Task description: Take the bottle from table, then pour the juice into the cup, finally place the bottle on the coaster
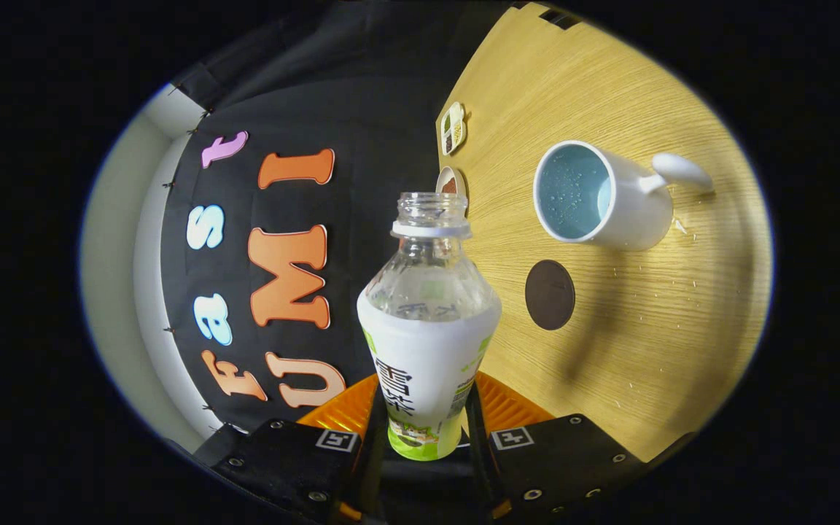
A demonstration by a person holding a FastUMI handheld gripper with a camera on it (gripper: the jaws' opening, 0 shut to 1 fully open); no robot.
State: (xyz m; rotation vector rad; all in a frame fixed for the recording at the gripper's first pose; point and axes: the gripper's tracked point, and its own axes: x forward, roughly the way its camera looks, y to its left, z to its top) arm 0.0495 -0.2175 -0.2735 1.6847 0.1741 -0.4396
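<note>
Gripper (427,430) closed on the uncapped bottle (427,343), frame centre: judged mid-pour, bring its mouth over the cup (595,193), upper right, avoiding spills onto the counter (646,328).

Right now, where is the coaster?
In the gripper view, the dark round coaster lies on the wooden table, between the held bottle and the white cup, beyond the fingers.
</note>
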